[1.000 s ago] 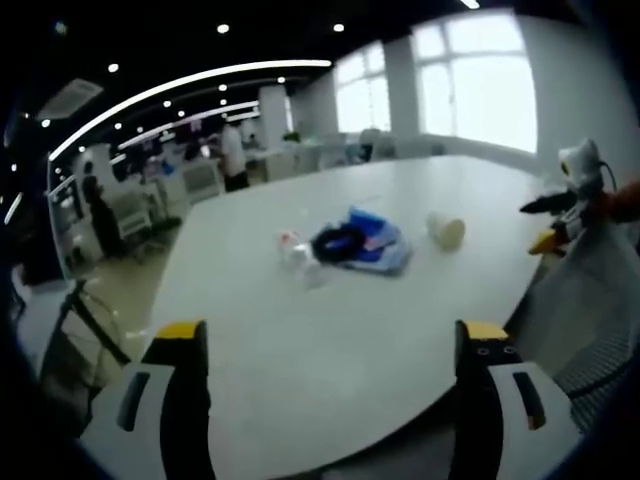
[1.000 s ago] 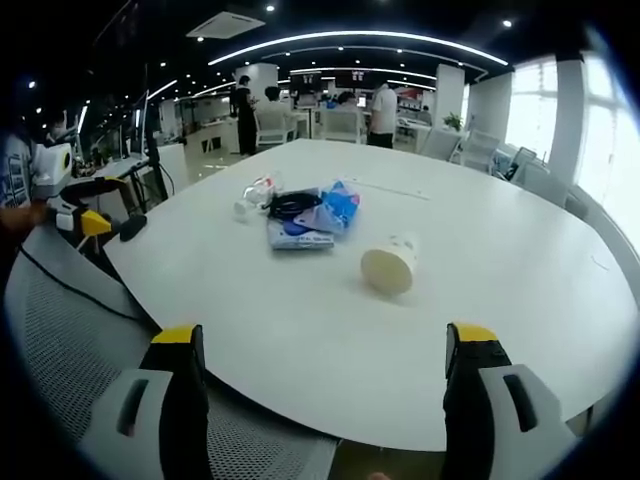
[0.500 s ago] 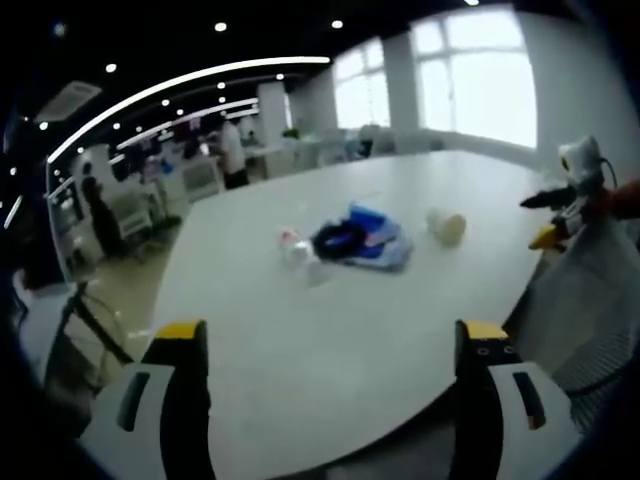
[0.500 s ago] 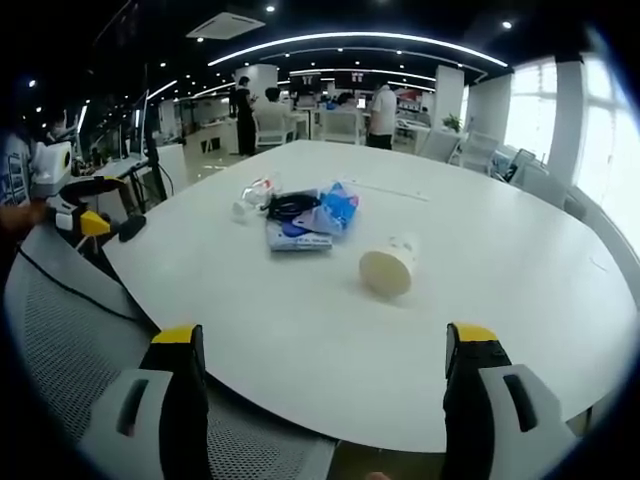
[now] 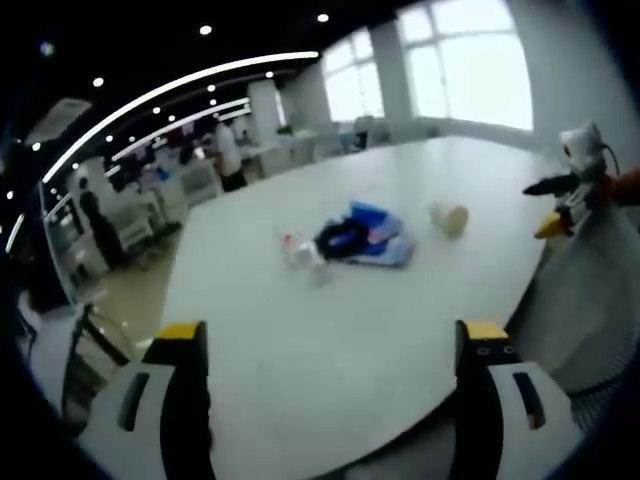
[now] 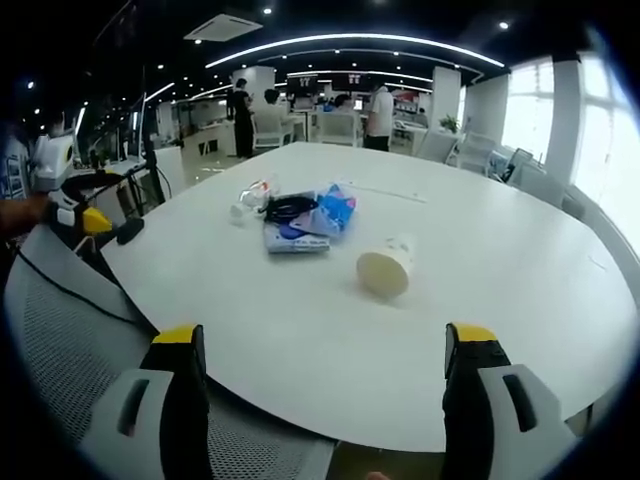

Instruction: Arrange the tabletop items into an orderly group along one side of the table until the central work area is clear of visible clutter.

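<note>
A large white table (image 6: 480, 300) holds a small cluster in its middle. A cream paper cup (image 6: 385, 268) lies on its side. Beside it sit blue packets (image 6: 318, 218) with a coiled black cable (image 6: 290, 207) on top, and a clear plastic bottle (image 6: 252, 194) lies next to them. From the other side I see the cup (image 5: 449, 217), the blue packets (image 5: 378, 235), the cable (image 5: 340, 238) and the bottle (image 5: 299, 249). My left gripper (image 5: 325, 345) and my right gripper (image 6: 325, 345) both stand open at the table's near edges, nothing between their jaws.
A grey mesh chair back (image 6: 70, 330) stands between my right gripper and the table edge. The other gripper (image 5: 565, 205) shows at the right of the left gripper view. People and office desks (image 6: 330, 115) fill the background beyond the table.
The left gripper view has shifted and tilted slightly, so the room sits a little differently. The items on the table have not moved, and both grippers stay open.
</note>
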